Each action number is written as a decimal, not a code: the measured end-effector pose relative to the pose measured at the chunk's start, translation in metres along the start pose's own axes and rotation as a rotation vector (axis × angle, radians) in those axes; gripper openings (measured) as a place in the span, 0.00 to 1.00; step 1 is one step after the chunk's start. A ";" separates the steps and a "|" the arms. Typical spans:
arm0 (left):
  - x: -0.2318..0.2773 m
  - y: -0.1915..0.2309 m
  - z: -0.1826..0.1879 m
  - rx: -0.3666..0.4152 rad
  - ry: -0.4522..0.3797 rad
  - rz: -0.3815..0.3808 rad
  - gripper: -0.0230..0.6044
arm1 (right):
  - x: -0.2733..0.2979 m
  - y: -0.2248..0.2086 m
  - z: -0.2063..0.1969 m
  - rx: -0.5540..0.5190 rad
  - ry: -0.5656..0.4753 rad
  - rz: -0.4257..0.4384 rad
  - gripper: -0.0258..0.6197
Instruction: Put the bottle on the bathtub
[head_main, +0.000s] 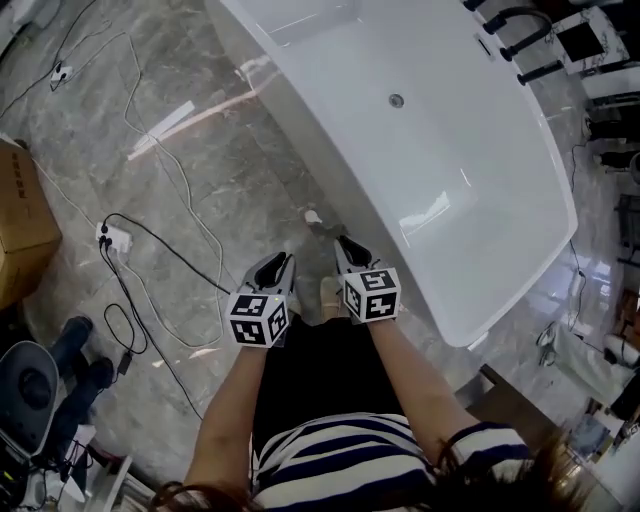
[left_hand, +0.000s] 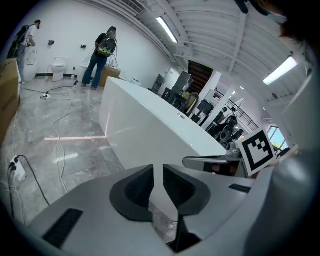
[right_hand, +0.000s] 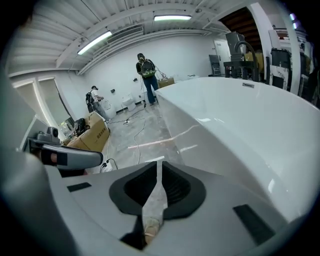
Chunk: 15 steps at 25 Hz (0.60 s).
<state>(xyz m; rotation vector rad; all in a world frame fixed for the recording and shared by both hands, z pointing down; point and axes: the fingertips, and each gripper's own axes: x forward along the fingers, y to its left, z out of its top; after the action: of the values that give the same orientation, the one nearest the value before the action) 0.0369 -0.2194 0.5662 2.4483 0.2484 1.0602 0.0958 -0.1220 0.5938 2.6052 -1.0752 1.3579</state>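
Bathtub (head_main: 480, 170): white, with only a drain (head_main: 396, 100) inside. A small white item, apparently the bottle (head_main: 313, 216), lies on the floor against its near side. Left gripper (head_main: 280, 260) and right gripper (head_main: 347, 243), just short of the bathtub, are both closed on nothing.

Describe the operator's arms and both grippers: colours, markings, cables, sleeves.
The left gripper and the right gripper have light grey shells with black curved jaw pads. Each carries a white cube printed with black square markers. No cables show on either. The person wears a black-and-white striped top; its short sleeves leave the forearms bare.
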 end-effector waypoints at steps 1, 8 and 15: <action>-0.005 -0.001 0.004 -0.001 -0.005 0.008 0.15 | -0.006 0.001 0.004 0.006 -0.002 0.001 0.12; -0.042 -0.020 0.029 -0.010 -0.042 0.047 0.14 | -0.048 0.019 0.037 0.044 -0.032 0.057 0.09; -0.062 -0.037 0.038 0.013 -0.052 0.056 0.14 | -0.083 0.030 0.050 0.010 -0.049 0.078 0.08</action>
<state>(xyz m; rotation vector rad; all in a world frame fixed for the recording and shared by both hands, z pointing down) 0.0226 -0.2202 0.4857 2.5038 0.1712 1.0201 0.0820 -0.1133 0.4932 2.6432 -1.1922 1.3239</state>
